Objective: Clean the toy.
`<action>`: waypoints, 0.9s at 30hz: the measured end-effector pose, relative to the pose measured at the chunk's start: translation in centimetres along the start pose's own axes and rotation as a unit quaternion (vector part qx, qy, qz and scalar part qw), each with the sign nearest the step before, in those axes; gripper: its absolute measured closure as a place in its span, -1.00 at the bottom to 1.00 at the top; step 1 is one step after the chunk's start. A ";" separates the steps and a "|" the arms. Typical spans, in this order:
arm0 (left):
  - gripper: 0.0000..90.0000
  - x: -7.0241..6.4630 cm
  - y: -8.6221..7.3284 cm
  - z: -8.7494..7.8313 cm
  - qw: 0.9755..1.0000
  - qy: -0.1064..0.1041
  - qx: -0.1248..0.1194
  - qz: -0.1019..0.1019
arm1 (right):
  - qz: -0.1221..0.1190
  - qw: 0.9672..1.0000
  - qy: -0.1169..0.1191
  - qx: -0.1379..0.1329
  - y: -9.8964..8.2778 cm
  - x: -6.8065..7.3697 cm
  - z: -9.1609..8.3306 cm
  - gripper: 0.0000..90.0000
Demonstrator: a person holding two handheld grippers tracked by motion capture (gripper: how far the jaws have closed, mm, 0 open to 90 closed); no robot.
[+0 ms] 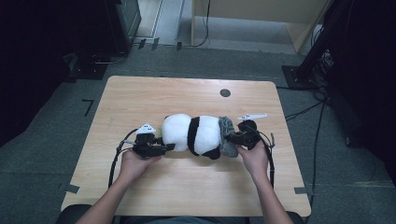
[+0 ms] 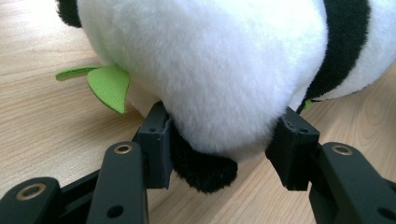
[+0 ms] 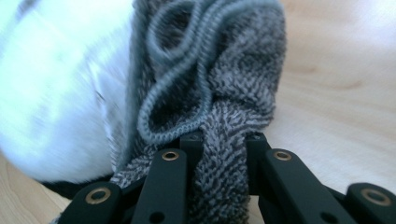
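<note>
**Panda held at both ends, mid-counter**

Counter [image 1: 140, 93]: pale wood, rounded corners, one small dark round spot [image 1: 225, 93] near the far edge.

Plush panda [image 1: 191, 134]: lies on its side across the middle of the counter, white body with a black band round it. A green felt leaf [image 2: 109, 86] sticks out from beneath it on the left claw's side.

Grey towel [image 1: 227, 135]: a bunched, looped-pile cloth pressed against the panda's right end (stitched hem folds visible up close).

Left claw [image 1: 161, 148]: partly closed, pads pressing into the white fur from both sides, a black plush limb [image 2: 205, 170] hanging between them. Firm grip on the panda.

Right claw [image 1: 232, 138]: nearly fully closed, pinching a thin fold of the grey towel between its pads.

Both hands rest low on the counter.
</note>
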State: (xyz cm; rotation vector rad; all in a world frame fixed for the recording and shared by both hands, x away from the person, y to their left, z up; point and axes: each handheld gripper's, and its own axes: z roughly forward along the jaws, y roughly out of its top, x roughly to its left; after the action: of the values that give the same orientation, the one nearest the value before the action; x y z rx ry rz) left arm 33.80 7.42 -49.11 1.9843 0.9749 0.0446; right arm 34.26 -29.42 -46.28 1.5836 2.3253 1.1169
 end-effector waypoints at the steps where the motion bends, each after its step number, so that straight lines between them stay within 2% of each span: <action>1: 0.06 0.0 0.0 0.0 1.000 -0.001 -0.001 0.000 | 0.006 1.000 0.003 0.008 -0.2 -0.1 0.5 0.73; 5: 0.06 0.1 -0.1 0.0 1.000 -0.002 -0.003 0.002 | 0.000 0.999 0.002 0.049 -0.6 0.2 2.3 0.73; 9: 0.06 0.1 -0.1 0.0 1.000 -0.004 -0.003 0.002 | 0.005 0.999 0.011 0.053 -0.6 -0.3 2.4 0.72; 13: 0.05 0.2 -0.1 -0.1 1.000 -0.004 -0.003 0.005 | 0.008 0.999 -0.002 0.048 -0.5 -1.1 1.6 0.72; 17: 0.04 0.1 -0.1 -0.1 1.000 -0.004 -0.003 0.006 | 0.016 0.999 -0.007 0.028 -0.5 -1.8 0.2 0.72; 21: 0.04 0.2 -0.1 -0.1 1.000 -0.005 -0.003 0.006 | 0.019 1.000 -0.010 -0.009 0.0 -2.1 -1.6 0.72; 24: 0.05 0.1 -0.1 -0.1 1.000 -0.004 -0.003 0.005 | 0.012 0.999 -0.011 -0.037 0.8 -1.7 -3.4 0.72; 27: 0.05 0.1 -0.1 -0.1 1.000 -0.004 -0.005 0.004 | -0.001 0.998 -0.006 -0.067 1.9 -0.6 -5.5 0.72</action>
State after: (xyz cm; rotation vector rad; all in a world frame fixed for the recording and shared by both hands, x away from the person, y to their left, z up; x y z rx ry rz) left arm 33.77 7.57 -49.18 1.9784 0.9590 0.0449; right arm 33.40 -32.35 -41.26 1.5366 2.1922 1.2317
